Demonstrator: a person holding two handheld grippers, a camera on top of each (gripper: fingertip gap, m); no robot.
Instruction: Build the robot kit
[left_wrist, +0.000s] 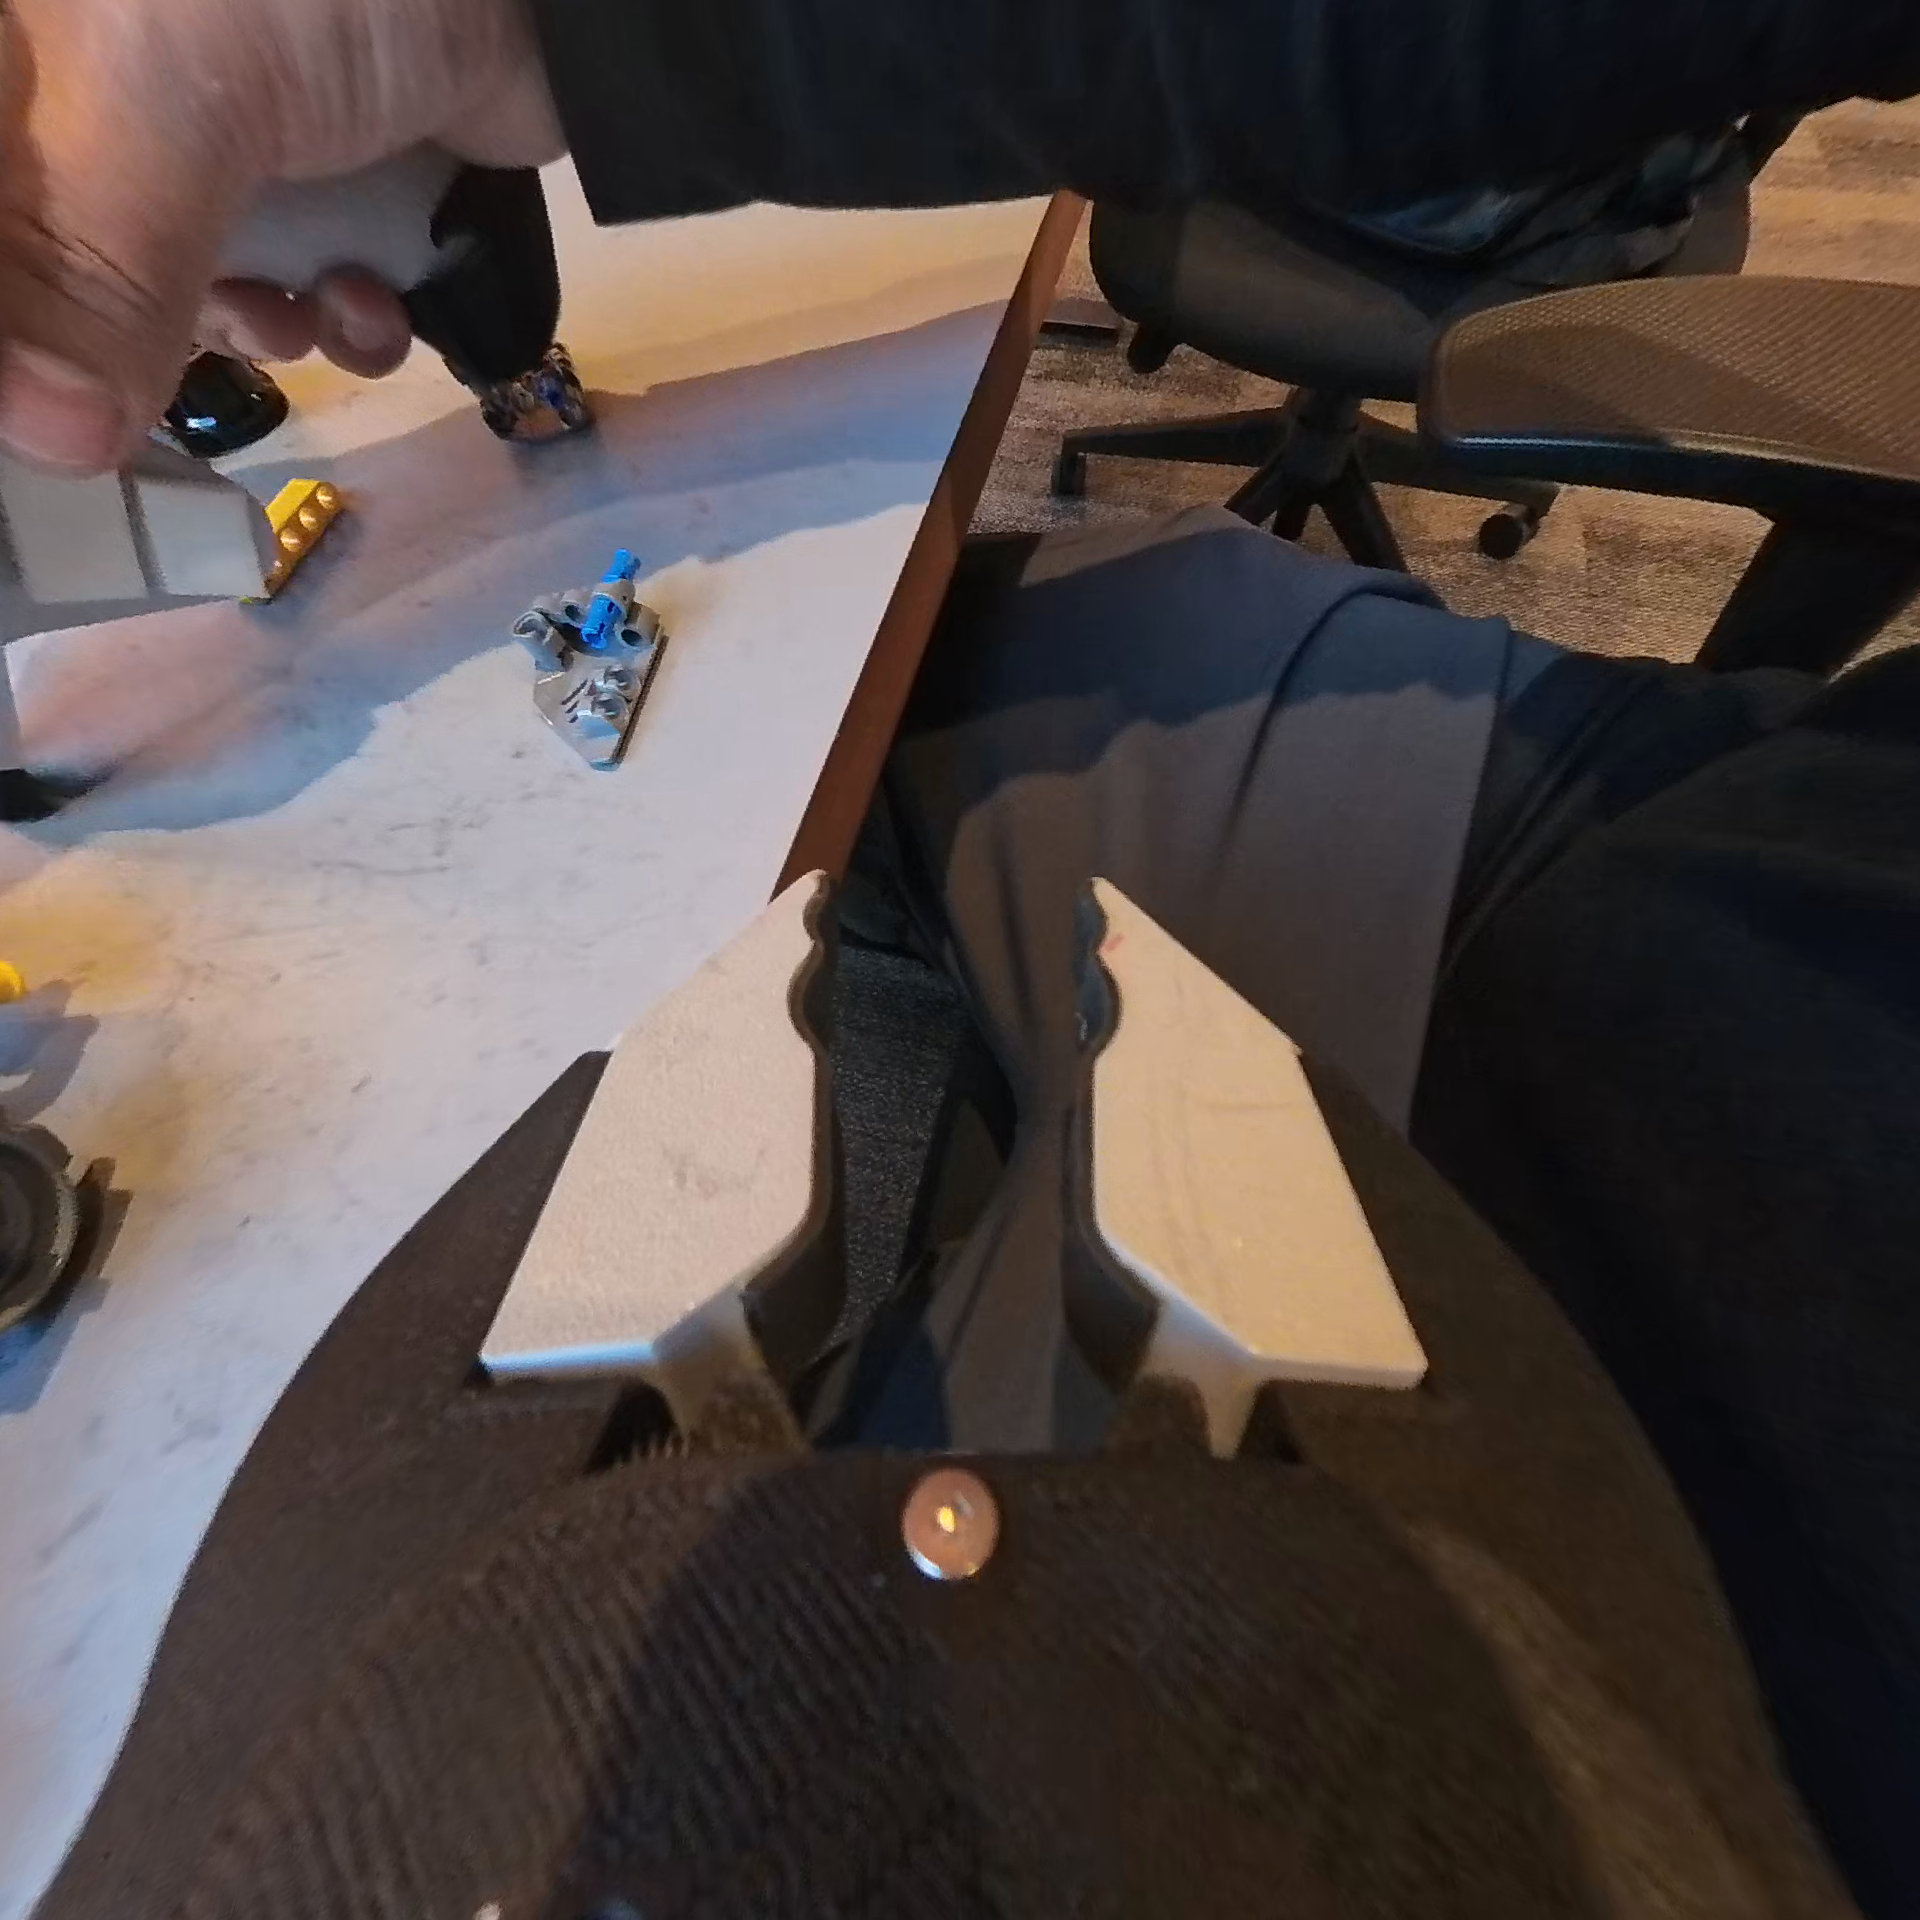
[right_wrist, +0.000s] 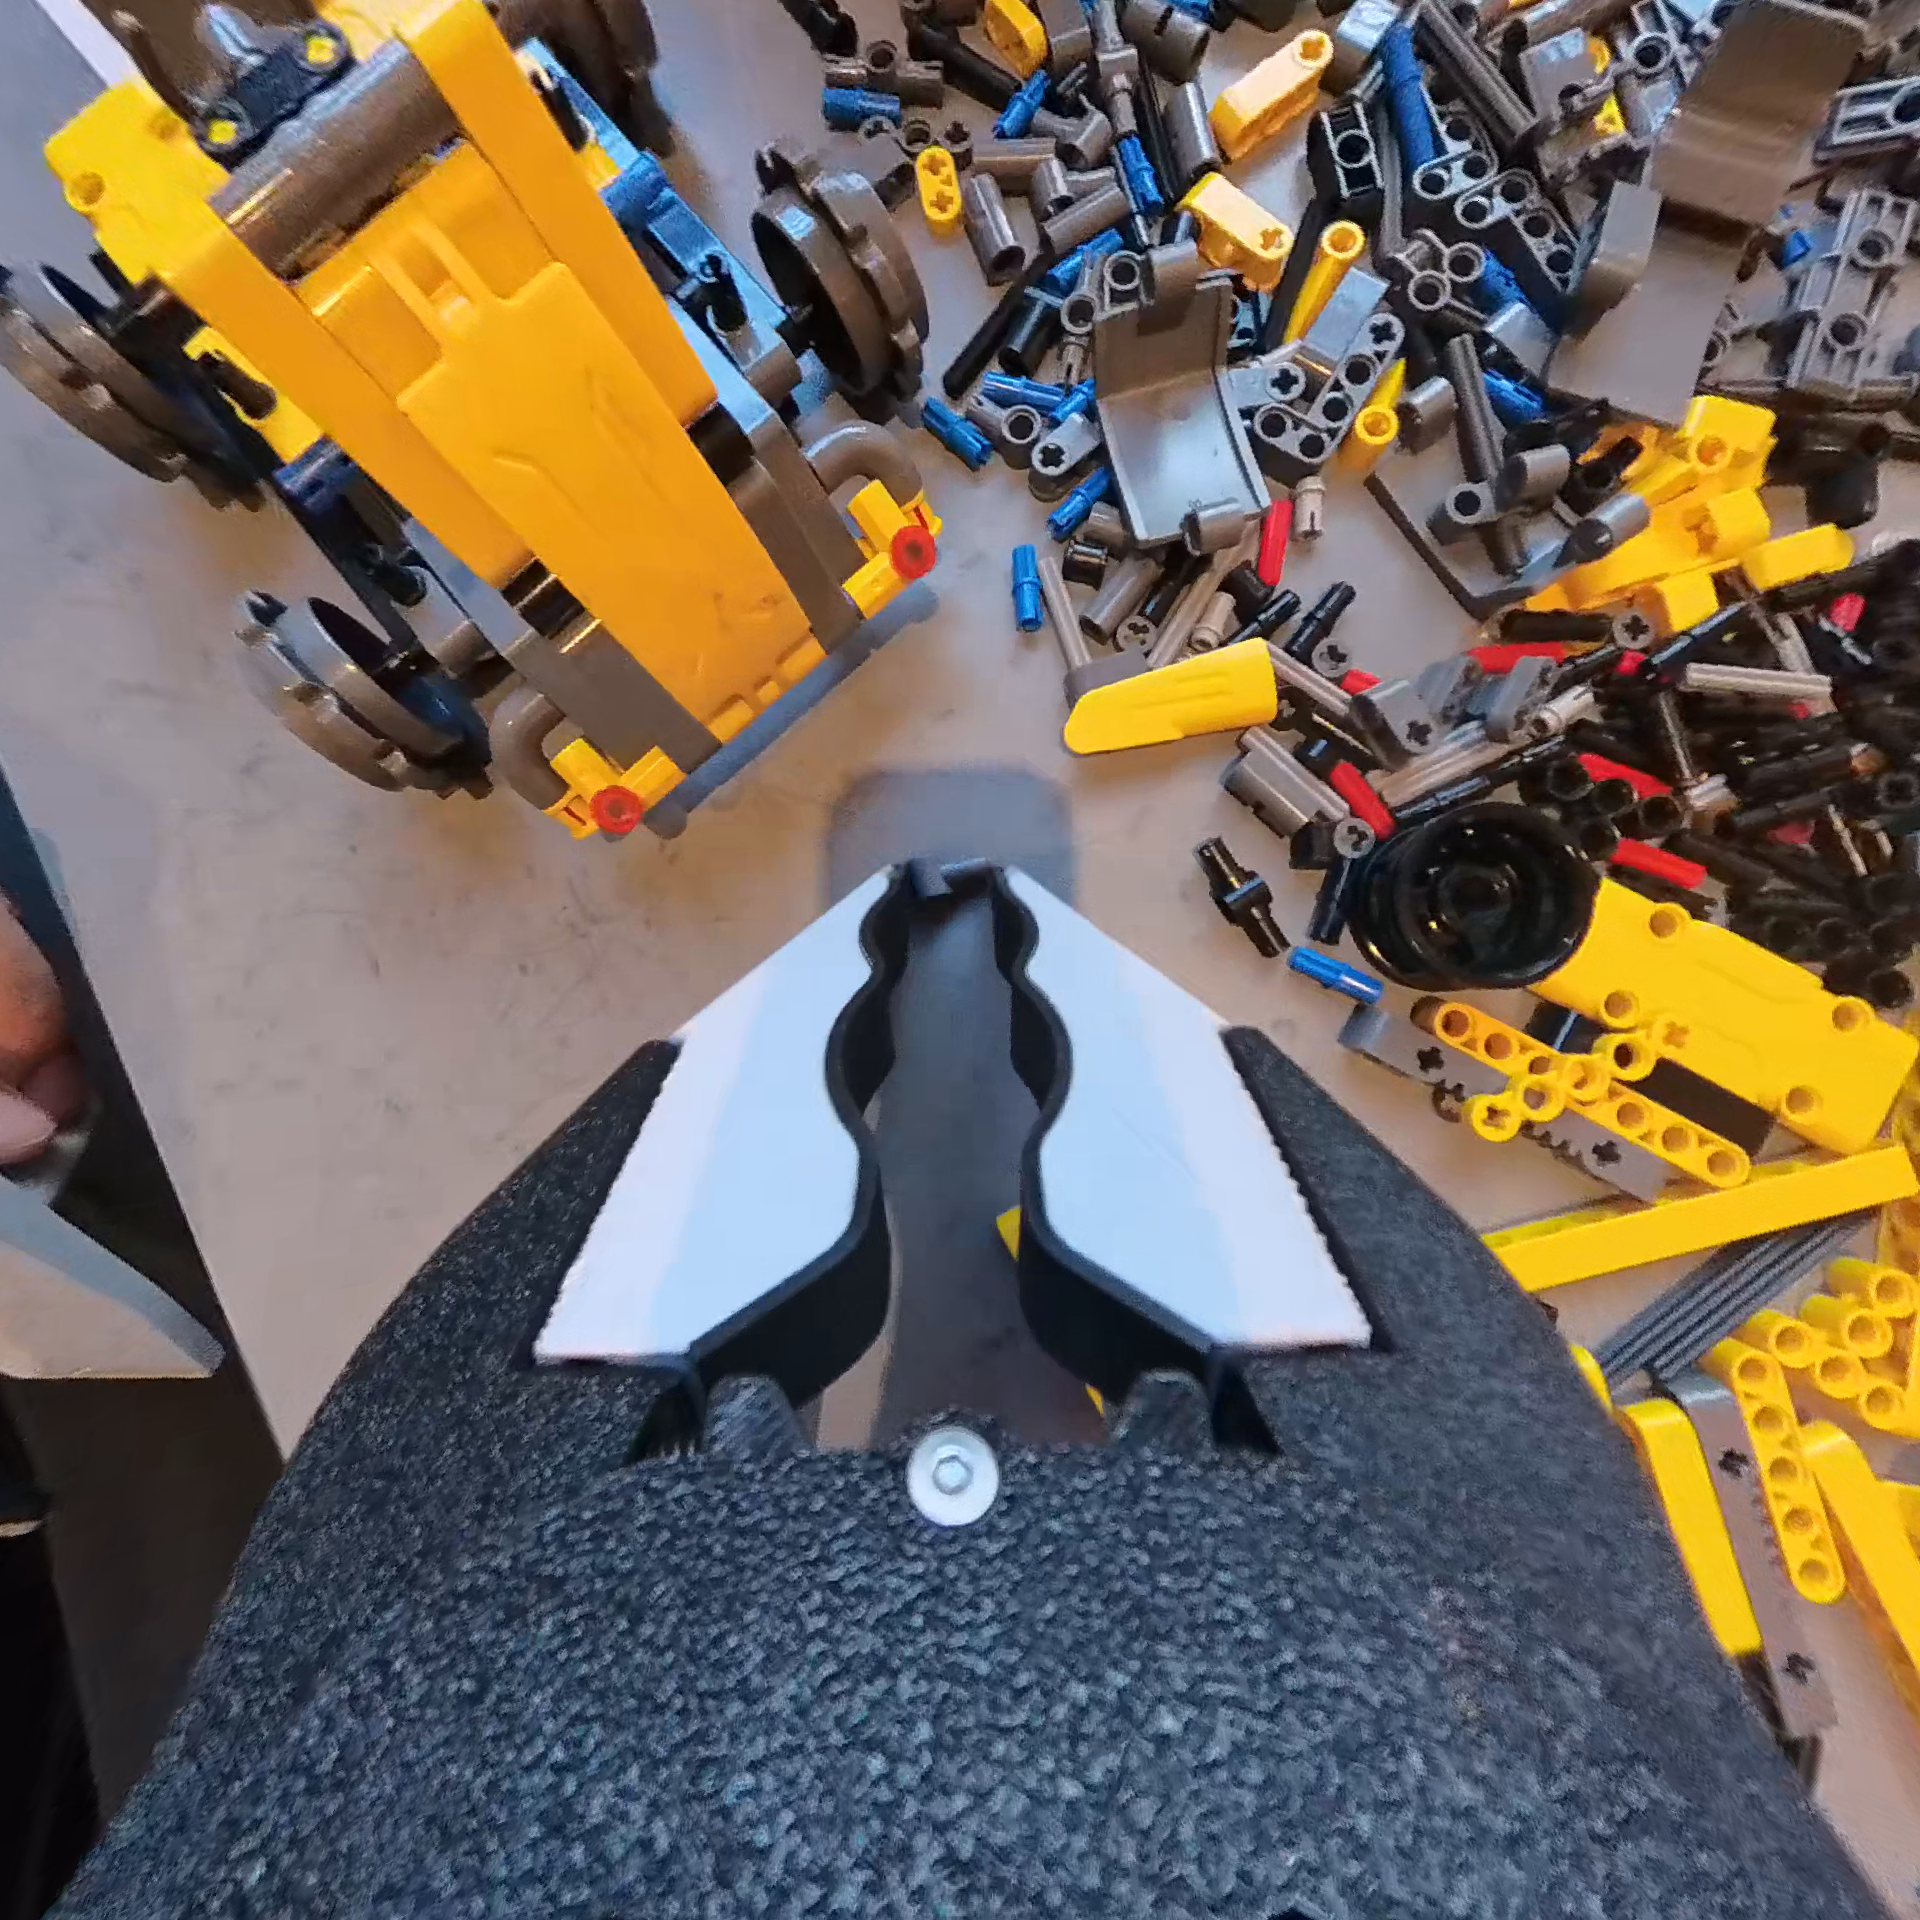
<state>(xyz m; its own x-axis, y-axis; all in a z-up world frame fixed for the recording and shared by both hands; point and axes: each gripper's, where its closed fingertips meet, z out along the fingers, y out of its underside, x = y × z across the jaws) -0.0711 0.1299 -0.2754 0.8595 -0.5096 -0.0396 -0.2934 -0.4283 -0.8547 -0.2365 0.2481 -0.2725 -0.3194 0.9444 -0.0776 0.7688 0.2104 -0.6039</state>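
My right gripper (right_wrist: 948, 873) is shut on a dark grey flat panel piece (right_wrist: 951, 816), which sticks out past the tips and shows through the gap between the fingers. It hovers over the table (right_wrist: 312, 987), just in front of a yellow and grey brick vehicle model (right_wrist: 499, 416). My left gripper (left_wrist: 958, 894) is open and empty, past the table's brown edge (left_wrist: 935, 540), over a person's lap. In the left wrist view a hand holds the right gripper (left_wrist: 130, 540) at the upper left, next to a yellow brick (left_wrist: 301, 514).
A large pile of loose black, grey, blue, red and yellow parts (right_wrist: 1455, 416) fills the right side, with a black tyre (right_wrist: 1475, 904). A small grey assembly with a blue pin (left_wrist: 592, 665) lies near the table edge. An office chair (left_wrist: 1662, 384) stands beyond.
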